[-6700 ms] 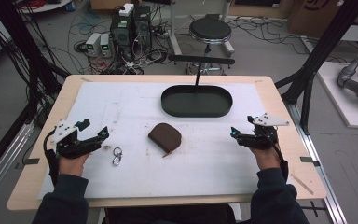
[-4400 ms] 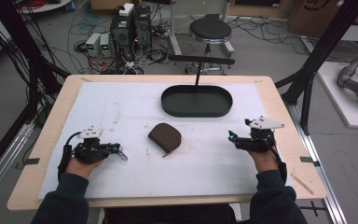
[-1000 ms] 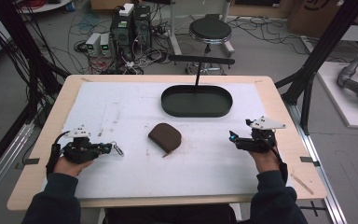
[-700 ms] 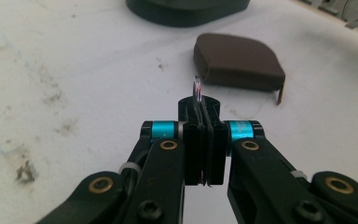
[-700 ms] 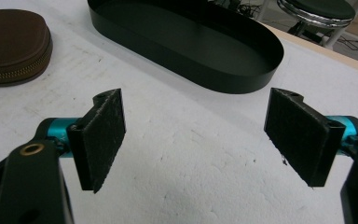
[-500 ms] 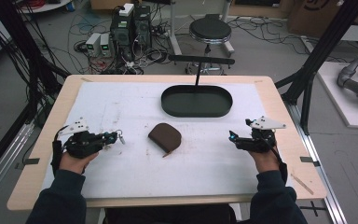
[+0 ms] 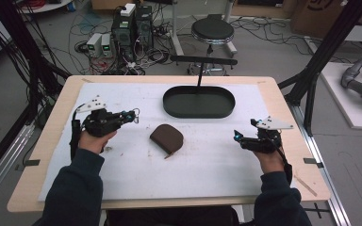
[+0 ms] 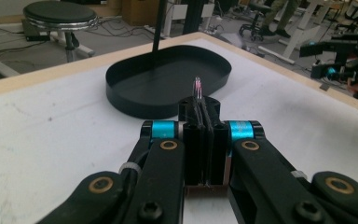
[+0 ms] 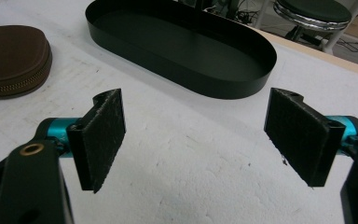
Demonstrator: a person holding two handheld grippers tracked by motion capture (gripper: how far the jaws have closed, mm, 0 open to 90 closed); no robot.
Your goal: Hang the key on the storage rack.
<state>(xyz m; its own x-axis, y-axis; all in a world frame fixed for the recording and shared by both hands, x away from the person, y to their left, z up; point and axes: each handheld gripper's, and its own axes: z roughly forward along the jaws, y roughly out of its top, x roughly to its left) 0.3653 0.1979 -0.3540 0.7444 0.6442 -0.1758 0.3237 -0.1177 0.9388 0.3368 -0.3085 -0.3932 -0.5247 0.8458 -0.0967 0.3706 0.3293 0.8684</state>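
- Your left gripper (image 7: 133, 115) is clamping what is probably a key ring (image 8: 197, 87), hovering over the white table (image 7: 122, 179).
- Your right gripper (image 7: 237, 135) is resting wide open, near the black tray (image 7: 199, 102).

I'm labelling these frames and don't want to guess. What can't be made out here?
- Thing in the left gripper: high view, too small; left gripper view, a thin ring edge pokes above the shut jaws, which hide the rest.
- Brown pouch: right gripper view, cut off by the left edge.
- Pouch contents: zipper closed.
- Black tray: inside looks bare.
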